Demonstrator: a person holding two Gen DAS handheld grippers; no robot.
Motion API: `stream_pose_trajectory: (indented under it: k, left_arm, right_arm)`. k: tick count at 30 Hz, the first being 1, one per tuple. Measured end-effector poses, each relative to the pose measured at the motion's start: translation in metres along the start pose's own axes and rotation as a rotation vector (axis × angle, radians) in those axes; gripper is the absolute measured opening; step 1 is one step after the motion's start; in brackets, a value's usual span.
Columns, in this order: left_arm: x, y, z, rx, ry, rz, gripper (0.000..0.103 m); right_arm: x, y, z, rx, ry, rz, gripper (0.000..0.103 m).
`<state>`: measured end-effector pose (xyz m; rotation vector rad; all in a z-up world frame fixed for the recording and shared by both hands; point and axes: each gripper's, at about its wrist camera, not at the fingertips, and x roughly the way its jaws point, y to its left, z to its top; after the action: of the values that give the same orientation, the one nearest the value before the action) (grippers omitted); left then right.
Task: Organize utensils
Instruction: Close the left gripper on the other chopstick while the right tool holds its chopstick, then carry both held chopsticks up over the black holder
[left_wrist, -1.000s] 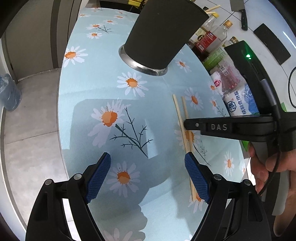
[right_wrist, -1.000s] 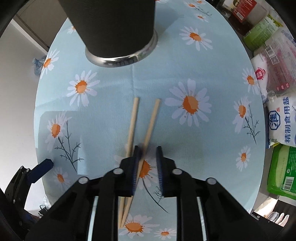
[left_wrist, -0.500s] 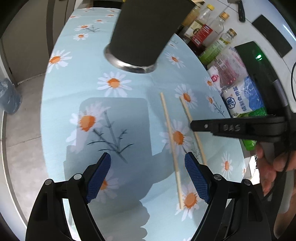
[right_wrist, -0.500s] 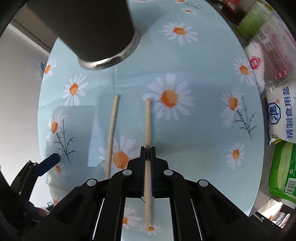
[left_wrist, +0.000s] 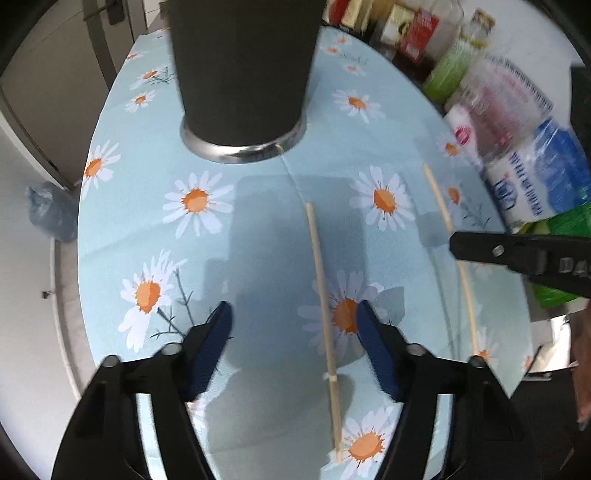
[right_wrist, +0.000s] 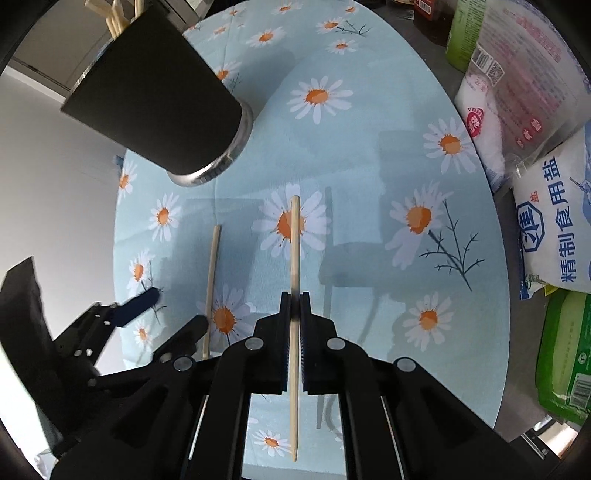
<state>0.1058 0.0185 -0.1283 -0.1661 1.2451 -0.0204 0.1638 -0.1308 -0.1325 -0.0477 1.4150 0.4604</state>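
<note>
Left gripper (left_wrist: 293, 321): jaws just closing, half-open astride the lying chopstick (left_wrist: 320, 273), below the black utensil holder (left_wrist: 242, 70); right gripper (right_wrist: 294, 295): clamped on the second chopstick (right_wrist: 294, 236), lower right of that holder.

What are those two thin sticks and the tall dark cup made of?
The chopsticks look like bare bamboo or pale wood: matte, tan, unpainted. The cup has a matte black wall, perhaps plastic or coated metal, and a shiny silver base ring that mirrors light, so probably steel.
</note>
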Motion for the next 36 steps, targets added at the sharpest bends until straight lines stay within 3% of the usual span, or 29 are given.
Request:
stream_pose_trajectory:
  k: [5, 10, 15, 25, 29, 36]
  left_arm:
    - [0.016, -0.019, 0.007, 0.027, 0.058, 0.059, 0.038]
    - [0.021, -0.023, 0.008, 0.001, 0.071, 0.103, 0.026]
    - [0.025, -0.027, 0.006, 0.008, 0.054, 0.155, 0.004]
    - [0.020, -0.017, -0.002, -0.089, 0.005, 0.107, 0.004]
    - [0.002, -0.013, -0.003, -0.112, -0.050, 0.081, 0.004]
    - [-0.030, -0.001, -0.007, -0.134, -0.192, -0.032, 0.004]
  right_arm:
    - [-0.001, 0.002, 0.010, -0.016, -0.011, 0.042, 0.005]
    - [-0.008, -0.004, 0.012, -0.033, -0.035, 0.073, 0.005]
    - [-0.005, -0.009, 0.012, -0.060, -0.040, 0.106, 0.005]
    - [0.013, -0.001, 0.007, -0.121, -0.004, 0.149, 0.005]
    - [0.007, 0.008, 0.011, -0.157, -0.014, 0.197, 0.005]
    - [-0.012, 0.018, 0.018, -0.215, -0.072, 0.308, 0.005]
